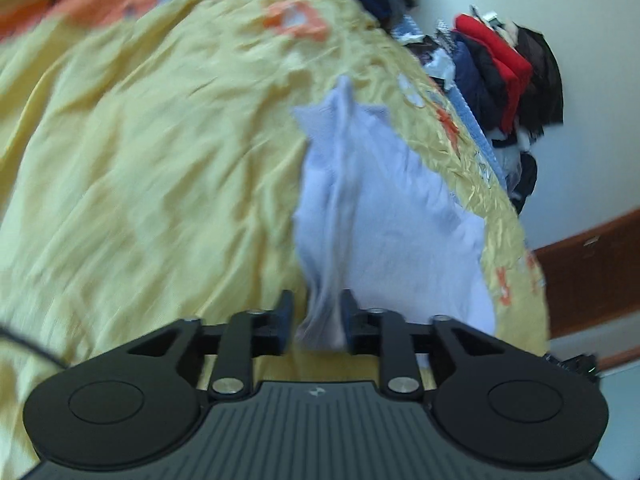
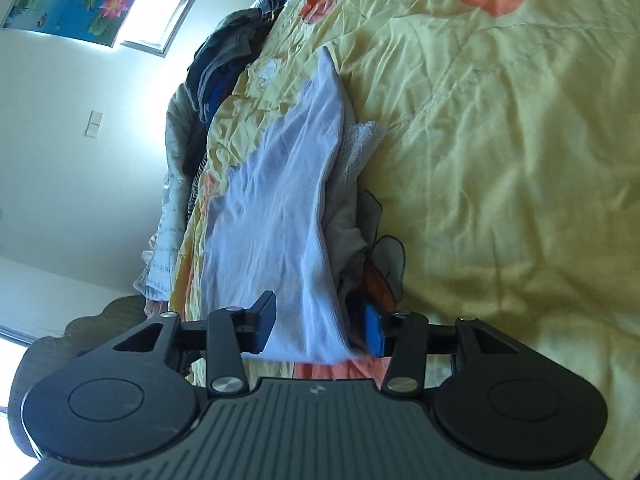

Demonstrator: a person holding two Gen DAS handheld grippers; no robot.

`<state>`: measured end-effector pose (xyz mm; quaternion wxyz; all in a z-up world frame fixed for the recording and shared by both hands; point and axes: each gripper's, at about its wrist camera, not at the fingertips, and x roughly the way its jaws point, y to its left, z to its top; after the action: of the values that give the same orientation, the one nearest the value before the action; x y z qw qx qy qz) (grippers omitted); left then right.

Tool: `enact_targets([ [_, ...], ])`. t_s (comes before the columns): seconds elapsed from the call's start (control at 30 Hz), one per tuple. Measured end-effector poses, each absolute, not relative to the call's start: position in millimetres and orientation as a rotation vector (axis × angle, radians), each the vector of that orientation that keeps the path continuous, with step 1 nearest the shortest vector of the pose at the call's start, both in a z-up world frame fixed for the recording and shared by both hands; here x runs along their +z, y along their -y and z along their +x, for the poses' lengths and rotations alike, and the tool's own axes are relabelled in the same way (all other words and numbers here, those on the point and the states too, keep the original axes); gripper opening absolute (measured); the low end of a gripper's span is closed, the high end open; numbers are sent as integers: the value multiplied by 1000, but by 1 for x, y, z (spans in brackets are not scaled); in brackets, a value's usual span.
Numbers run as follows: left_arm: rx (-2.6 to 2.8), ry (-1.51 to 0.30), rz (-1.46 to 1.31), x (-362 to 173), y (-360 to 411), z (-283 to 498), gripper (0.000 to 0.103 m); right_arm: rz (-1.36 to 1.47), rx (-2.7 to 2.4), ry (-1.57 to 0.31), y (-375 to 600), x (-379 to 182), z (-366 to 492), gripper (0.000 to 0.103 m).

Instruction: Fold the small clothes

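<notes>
A small pale lilac-white garment [image 1: 384,216] lies on a yellow bedsheet [image 1: 152,152] with orange flowers. My left gripper [image 1: 318,320] is shut on a bunched edge of this garment, the cloth pinched between its blue pads. In the right wrist view the same garment [image 2: 280,208] stretches away from me, with a lace-trimmed layer [image 2: 360,140] under its right side. My right gripper [image 2: 320,328] has the near edge of the garment between its fingers, which stand fairly wide apart around the cloth. The left wrist view is blurred by motion.
A heap of dark, red and blue clothes [image 1: 508,76] sits at the bed's far edge by the wall. Another pile of dark and grey clothes [image 2: 224,64] lies along the bed's left edge. A wooden headboard [image 1: 592,276] stands at the right.
</notes>
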<state>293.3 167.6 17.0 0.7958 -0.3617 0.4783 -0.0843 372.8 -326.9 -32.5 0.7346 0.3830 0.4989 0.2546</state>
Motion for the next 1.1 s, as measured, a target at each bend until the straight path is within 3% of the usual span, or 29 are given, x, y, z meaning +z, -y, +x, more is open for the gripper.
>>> enact_targets([
  [0.27, -223, -1022, -815, 3, -156, 304, 31, 783, 587, -1150, 308, -35, 376, 53],
  [0.3, -219, -1020, -804, 4, -152, 306, 29, 792, 593, -1152, 305, -37, 378, 50],
  [0.33, -203, -1025, -786, 6, -150, 309, 22, 801, 593, -1151, 303, -38, 380, 31],
  [0.4, -171, -1036, -736, 9, -145, 312, 7, 787, 582, -1150, 300, -40, 382, 17],
  [0.77, -219, -962, -687, 50, -151, 280, 6, 771, 642, -1060, 315, -9, 351, 13],
  [0.97, -240, -1024, -673, 39, -149, 242, 6, 826, 651, -1084, 334, -20, 307, 13],
  [1.07, -215, -1066, -730, 19, -156, 241, 6, 890, 616, -1095, 346, -34, 302, 21],
  [1.1, -210, -1072, -750, 14, -157, 242, 6, 941, 603, -1084, 352, -38, 304, 28],
])
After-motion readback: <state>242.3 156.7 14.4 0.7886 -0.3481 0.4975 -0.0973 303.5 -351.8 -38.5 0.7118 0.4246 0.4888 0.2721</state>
